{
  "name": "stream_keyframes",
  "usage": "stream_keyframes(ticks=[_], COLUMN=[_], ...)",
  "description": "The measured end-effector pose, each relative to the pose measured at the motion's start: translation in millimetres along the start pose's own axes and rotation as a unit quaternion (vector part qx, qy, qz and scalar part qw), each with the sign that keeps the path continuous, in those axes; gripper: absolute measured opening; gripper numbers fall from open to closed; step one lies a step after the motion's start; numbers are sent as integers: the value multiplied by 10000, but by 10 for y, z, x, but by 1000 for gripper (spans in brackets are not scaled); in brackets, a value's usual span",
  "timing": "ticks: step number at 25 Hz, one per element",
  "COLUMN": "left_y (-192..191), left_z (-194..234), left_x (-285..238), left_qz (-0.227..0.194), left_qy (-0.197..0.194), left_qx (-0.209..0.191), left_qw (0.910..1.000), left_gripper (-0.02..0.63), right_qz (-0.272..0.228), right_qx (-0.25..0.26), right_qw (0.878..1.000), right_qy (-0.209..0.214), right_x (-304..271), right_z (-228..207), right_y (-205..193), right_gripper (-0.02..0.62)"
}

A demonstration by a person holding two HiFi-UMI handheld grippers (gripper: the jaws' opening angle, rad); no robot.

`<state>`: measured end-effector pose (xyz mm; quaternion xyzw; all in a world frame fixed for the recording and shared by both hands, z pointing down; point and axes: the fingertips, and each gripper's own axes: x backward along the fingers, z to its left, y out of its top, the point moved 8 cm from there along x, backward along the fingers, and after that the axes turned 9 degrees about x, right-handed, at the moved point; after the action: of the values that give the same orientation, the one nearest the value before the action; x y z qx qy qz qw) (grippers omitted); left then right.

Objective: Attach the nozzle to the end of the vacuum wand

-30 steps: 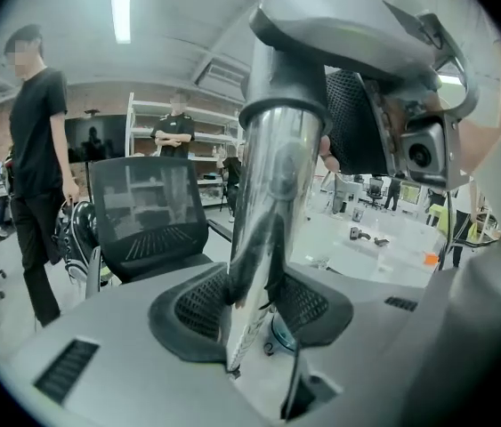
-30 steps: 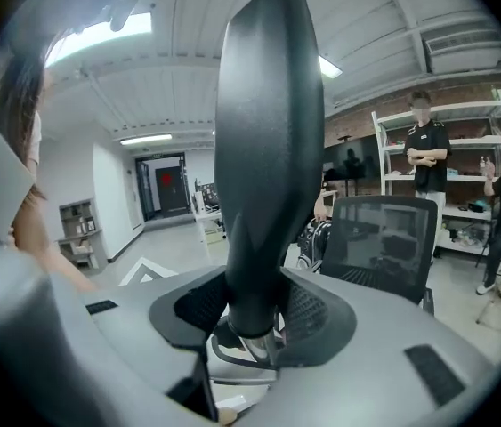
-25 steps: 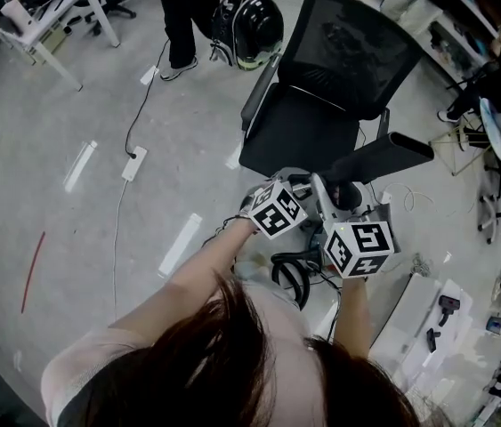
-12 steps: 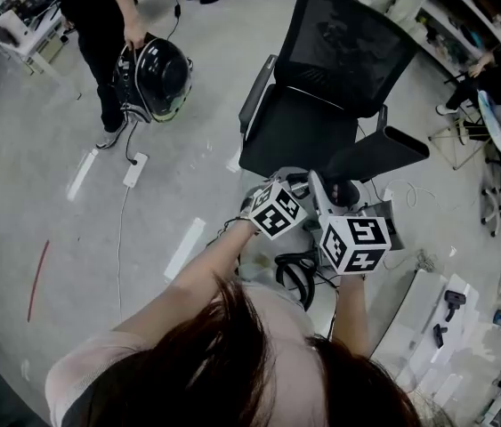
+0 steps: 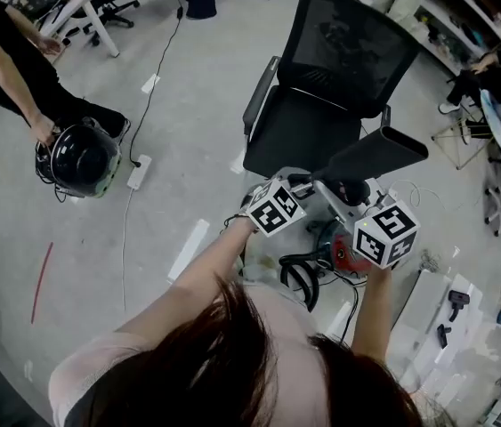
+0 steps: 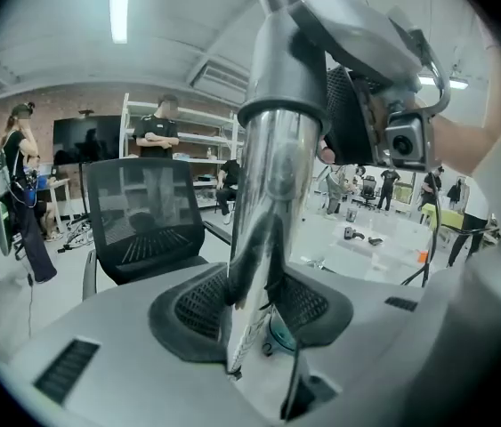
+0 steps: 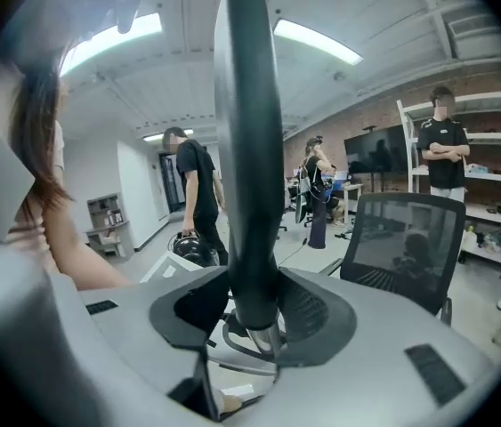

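Two tongs clamped tight: left tongs [image 6: 254, 305] round one silver wand [image 6: 277, 167], right tongs [image 7: 254, 318] round one dark nozzle [image 7: 250, 149].

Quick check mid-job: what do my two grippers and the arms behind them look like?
The left gripper and the right gripper are both smooth light-grey moulded shells. Each has dark mesh-textured pads at the jaws and small dark slots in the shell. Each carries a white cube printed with black square markers. The arms are bare below a pale short-sleeved top.

Cut off by top edge: wand [image 6: 272, 176], nozzle [image 7: 250, 149].
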<state>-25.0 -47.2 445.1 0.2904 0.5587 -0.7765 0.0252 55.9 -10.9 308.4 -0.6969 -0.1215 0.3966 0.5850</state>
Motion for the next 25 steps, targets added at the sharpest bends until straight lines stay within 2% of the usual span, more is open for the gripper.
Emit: stream_keyframes(ticks=[2,4,8,12,17,21,25], left_y=[-7,-18,-21,1,16,22,40], left_z=[7,26,66,95,141,137,139], left_x=[1,6,4,-5,-10,-31,-23], left_qz=[-3,-15,-58,-102,-142,-130,-114], left_qy=[-34,-10,161,291,478,479,422], left_qx=[-10,-5,16,57,74,66,44], left_qw=[10000,10000,9999,9995,9987,9987,9990], left_gripper=[161,160,160,160,158,158,158], right_qz=[-74,-156,-252,-357,-129,98,320], right_qx=[71,39,-237,-583,-831,-679,-777], right_qw=[9999,9998,9959,9867,9763,9768,9825], right_qy=[49,-120,-841,-1474,-1996,-2030,-1665], right_x=[-7,-33,-99,-133,-199,-232,-217], right_z=[-8,12,68,100,129,122,68], right_y=[-13,-26,-39,-35,4,47,81], right_gripper=[184,183,181,181,181,180,180])
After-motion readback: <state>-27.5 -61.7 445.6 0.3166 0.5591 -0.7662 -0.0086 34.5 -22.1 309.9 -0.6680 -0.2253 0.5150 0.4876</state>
